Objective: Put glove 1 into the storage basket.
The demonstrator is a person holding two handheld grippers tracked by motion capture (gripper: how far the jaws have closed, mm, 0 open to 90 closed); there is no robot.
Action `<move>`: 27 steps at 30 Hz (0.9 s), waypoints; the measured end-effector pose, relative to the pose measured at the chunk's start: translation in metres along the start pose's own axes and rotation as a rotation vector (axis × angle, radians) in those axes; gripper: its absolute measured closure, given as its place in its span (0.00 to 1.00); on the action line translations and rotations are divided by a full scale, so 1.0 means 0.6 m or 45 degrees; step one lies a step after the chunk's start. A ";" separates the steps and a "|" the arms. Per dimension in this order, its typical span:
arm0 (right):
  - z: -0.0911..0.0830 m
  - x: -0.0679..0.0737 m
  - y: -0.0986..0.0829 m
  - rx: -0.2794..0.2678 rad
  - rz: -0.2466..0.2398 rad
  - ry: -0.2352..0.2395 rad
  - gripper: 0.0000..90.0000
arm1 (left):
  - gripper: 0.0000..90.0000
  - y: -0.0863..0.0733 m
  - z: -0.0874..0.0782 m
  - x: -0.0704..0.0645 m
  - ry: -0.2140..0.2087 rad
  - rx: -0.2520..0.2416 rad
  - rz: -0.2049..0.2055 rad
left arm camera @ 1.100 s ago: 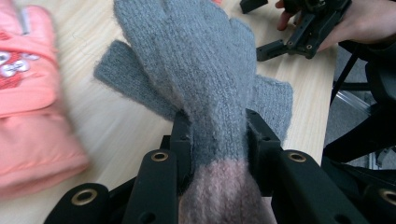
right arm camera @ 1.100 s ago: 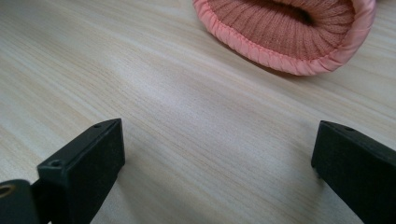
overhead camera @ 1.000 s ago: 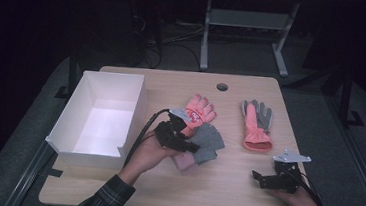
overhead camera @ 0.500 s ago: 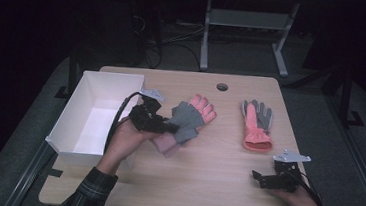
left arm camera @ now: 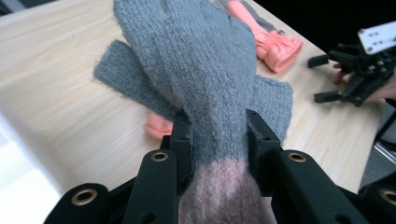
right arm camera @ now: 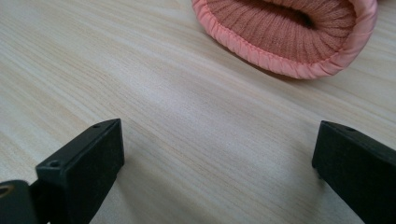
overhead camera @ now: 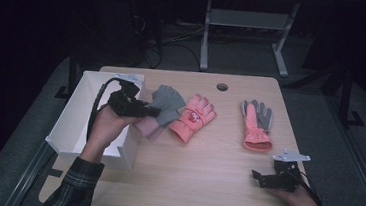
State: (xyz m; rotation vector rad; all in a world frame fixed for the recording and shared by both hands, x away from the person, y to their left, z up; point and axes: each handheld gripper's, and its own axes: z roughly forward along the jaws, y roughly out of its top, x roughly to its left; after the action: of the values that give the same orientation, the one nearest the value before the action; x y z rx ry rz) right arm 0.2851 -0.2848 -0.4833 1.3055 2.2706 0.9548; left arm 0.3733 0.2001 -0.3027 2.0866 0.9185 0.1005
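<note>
My left gripper (overhead camera: 146,113) (left arm camera: 218,137) is shut on a grey knit glove (overhead camera: 166,104) (left arm camera: 201,70) with a pale pink cuff, held just above the table beside the white box (overhead camera: 76,124). A coral ski glove (overhead camera: 193,117) lies palm-down right of it. A second coral glove (overhead camera: 256,122) with a grey palm lies farther right; its ribbed cuff opening (right arm camera: 289,35) faces my right gripper (overhead camera: 259,179) (right arm camera: 217,154), which rests open on the wood near the front edge, nothing between its jaws.
The white box stands open at the table's left edge. A round cable hole (overhead camera: 222,87) sits near the far edge. Bare wood (overhead camera: 195,169) spans the front middle. A metal stand (overhead camera: 248,23) rises behind the table.
My left gripper has carried the grey glove leftward and away from me, off the coral glove and up to the box's wall. The right gripper has stayed put.
</note>
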 end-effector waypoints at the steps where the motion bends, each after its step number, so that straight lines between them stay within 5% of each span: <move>1: 0.000 0.000 0.000 0.000 -0.001 0.000 0.02 | 0.76 -0.001 -0.007 0.004 0.007 -0.009 -0.006; 15: 0.000 0.000 0.000 0.000 0.000 0.000 0.02 | 0.76 -0.031 -0.093 0.075 0.212 -0.104 -0.124; 27: 0.000 0.000 0.000 -0.001 0.001 -0.001 0.02 | 0.76 -0.070 -0.116 0.139 0.380 -0.087 -0.237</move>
State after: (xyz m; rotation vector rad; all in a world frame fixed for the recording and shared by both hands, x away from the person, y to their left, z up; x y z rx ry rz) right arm 0.2854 -0.2846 -0.4834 1.3061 2.2692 0.9550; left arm 0.3838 0.3160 -0.3077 1.9442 1.2658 0.3479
